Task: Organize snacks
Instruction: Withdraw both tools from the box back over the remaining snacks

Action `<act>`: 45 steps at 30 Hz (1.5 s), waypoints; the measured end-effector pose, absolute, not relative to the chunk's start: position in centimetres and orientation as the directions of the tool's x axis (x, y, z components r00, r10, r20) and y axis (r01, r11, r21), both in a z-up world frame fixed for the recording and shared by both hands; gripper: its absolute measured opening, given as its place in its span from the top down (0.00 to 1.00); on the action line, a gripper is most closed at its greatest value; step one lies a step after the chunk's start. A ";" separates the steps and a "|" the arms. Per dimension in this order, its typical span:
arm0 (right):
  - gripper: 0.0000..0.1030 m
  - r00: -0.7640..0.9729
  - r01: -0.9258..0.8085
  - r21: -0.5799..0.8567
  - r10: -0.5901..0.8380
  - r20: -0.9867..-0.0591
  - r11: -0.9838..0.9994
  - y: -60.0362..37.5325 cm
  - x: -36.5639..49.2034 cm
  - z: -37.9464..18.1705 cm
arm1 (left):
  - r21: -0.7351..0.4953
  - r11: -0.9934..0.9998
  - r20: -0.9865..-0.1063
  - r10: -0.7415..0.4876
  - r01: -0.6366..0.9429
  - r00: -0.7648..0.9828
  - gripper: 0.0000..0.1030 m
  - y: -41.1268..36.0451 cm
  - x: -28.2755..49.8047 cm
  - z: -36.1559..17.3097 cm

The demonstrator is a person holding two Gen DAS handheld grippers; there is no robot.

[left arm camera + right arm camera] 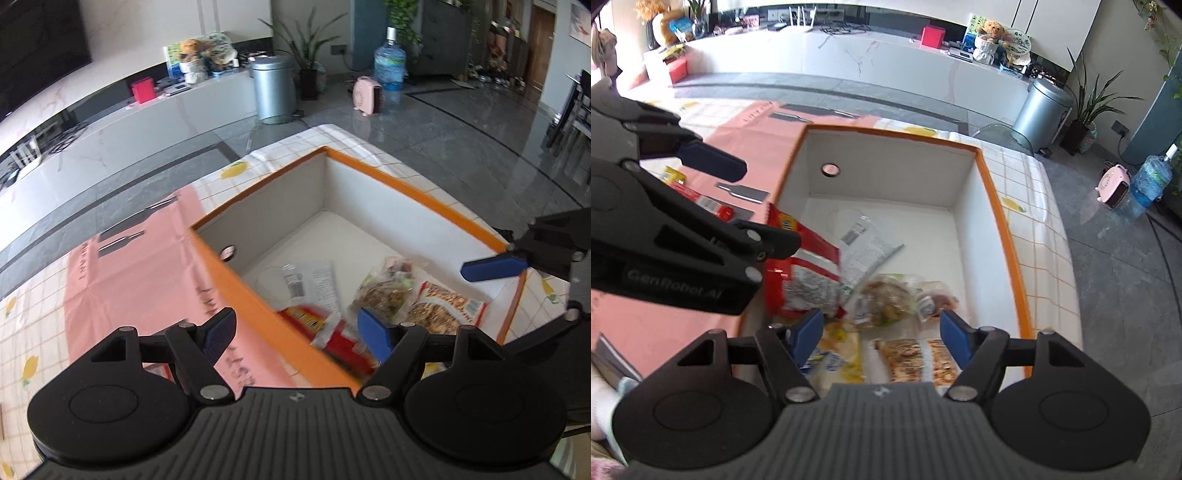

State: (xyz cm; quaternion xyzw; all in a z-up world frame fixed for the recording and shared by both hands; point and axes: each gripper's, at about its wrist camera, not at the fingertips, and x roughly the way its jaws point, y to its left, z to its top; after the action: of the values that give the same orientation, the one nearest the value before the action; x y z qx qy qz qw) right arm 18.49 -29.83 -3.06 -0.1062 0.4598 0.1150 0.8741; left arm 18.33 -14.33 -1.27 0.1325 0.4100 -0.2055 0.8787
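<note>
An orange-rimmed white box (413,192) (1004,229) sits on the table and holds several snack packets. A red packet (325,332) (805,266) leans at the box's near-left side, blurred. A clear packet with a barcode (314,284) (868,243), a clear bag of brown snacks (384,295) (886,299) and an orange-and-white packet (447,302) (912,358) lie on the box floor. My left gripper (299,332) is open over the box's left wall, holding nothing. My right gripper (882,339) is open above the packets, empty.
A pink mat (147,266) (746,129) lies on the checked tablecloth (369,147) left of the box. A small red and yellow packet (698,195) lies on the mat. A silver bin (273,88) and a water jug (389,62) stand on the floor beyond.
</note>
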 end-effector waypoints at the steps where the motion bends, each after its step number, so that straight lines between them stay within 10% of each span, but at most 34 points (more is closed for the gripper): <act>1: 0.40 0.551 -0.303 -0.058 0.125 -0.825 0.951 -29.4 18.1 -2.8 | 0.072 0.891 -0.770 -0.236 0.448 0.593 0.15 -13.6 17.9 -1.3; 11: 0.48 0.504 -0.303 0.115 0.261 -0.823 0.946 -24.9 17.0 -4.3 | 0.060 0.967 -0.790 -0.105 0.247 0.604 0.15 -5.1 14.0 -2.8; 21: 1.00 0.502 -0.206 0.063 0.161 -0.850 0.977 -22.8 18.5 -7.0 | -0.004 0.993 -0.813 -0.073 0.119 0.578 0.15 1.9 11.1 -4.7; 39: 0.97 0.525 -0.221 -0.034 0.089 -0.846 0.975 -15.7 21.7 -6.2 | -0.105 0.994 -0.780 -0.087 0.008 0.619 0.15 10.7 10.2 -6.6; 45: 0.59 0.656 -0.223 -0.156 0.030 -0.755 0.962 -13.4 20.0 -5.4 | -0.126 0.992 -0.752 -0.098 0.004 0.652 0.14 12.8 10.1 -7.1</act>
State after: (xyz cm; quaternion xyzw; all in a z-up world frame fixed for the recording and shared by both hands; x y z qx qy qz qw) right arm 19.98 -13.37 -5.39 -0.1181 0.4091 0.0701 0.9021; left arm 10.11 12.84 -7.06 -0.0565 0.4160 -0.0282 0.9072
